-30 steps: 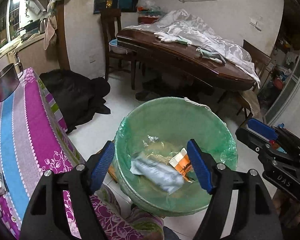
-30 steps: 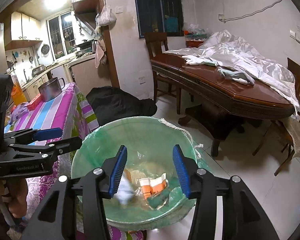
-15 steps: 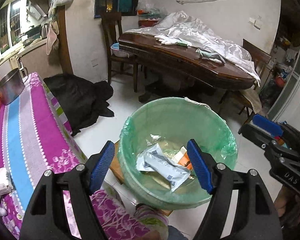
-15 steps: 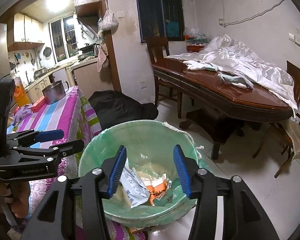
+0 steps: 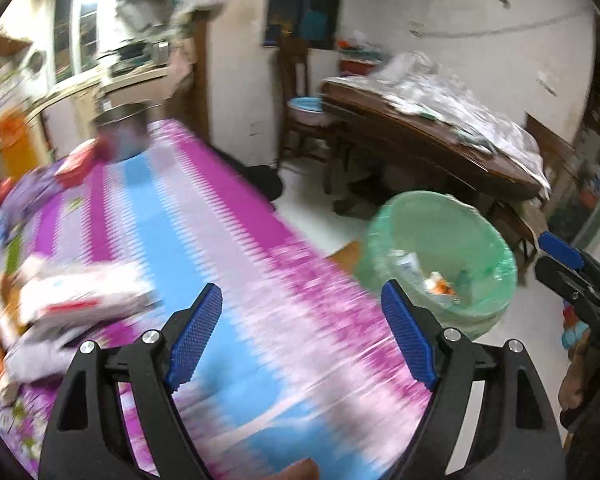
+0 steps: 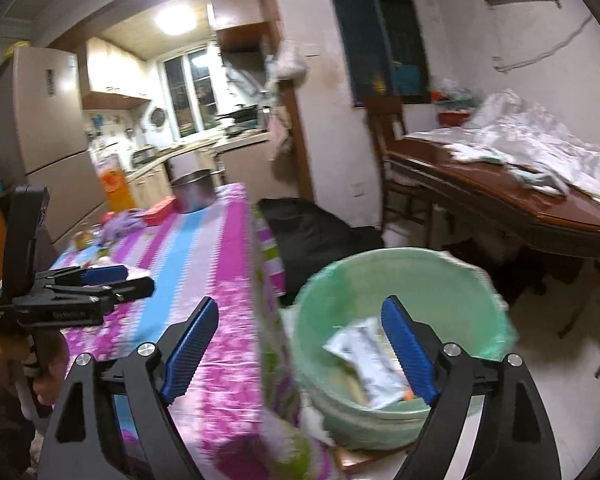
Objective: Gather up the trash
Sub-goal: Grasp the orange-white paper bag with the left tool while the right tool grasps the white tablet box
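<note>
Holding wrappers | green-lined bin | both grippers empty, spread

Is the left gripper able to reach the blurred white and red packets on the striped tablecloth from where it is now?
Probably yes. The left gripper is open and empty above the pink and blue striped tablecloth, and the white and red packets lie to its left with nothing visible between. Blur hides their exact shape.
</note>
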### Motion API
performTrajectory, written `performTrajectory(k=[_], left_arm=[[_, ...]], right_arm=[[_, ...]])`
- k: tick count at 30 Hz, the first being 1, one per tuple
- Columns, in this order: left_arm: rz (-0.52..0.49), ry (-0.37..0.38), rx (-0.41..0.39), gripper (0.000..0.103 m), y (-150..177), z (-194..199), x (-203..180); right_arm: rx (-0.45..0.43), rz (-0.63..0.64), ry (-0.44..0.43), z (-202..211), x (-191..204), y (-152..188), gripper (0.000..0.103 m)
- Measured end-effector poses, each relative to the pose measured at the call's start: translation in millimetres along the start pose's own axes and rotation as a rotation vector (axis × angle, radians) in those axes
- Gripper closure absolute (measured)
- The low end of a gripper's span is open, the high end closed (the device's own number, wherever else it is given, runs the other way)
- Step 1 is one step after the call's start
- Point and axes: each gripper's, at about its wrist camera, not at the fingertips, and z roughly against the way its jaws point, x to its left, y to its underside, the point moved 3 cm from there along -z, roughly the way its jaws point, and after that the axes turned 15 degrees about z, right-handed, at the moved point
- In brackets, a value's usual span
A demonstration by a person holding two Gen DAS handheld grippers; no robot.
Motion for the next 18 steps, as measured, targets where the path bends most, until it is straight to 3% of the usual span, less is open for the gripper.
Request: performTrajectory(k=[7, 10, 14, 18], left_arm=[[0.268, -0.168, -0.082, 0.025, 5.1, 66.2, 159.5], [0.45, -0.214, -0.106, 0.025, 15.7, 96.4, 236.6], [0.661, -0.214, -0.121, 0.031, 32.9, 123.4, 314.2], [0.758, -0.161, -0.037, 0.043, 43.3, 109.8, 343.2]], right_arm=[[0.013, 0.056, -0.133, -26.0, 65.6, -8.9, 0.019], [0.026, 0.078, -0.179, -39.3, 88.8, -11.8, 0.019], [0.046, 0.102, -0.237, -59.3, 119.5, -13.0, 0.019], [0.062, 0.127, -0.282, -77.4, 145.1, -16.0, 0.019]])
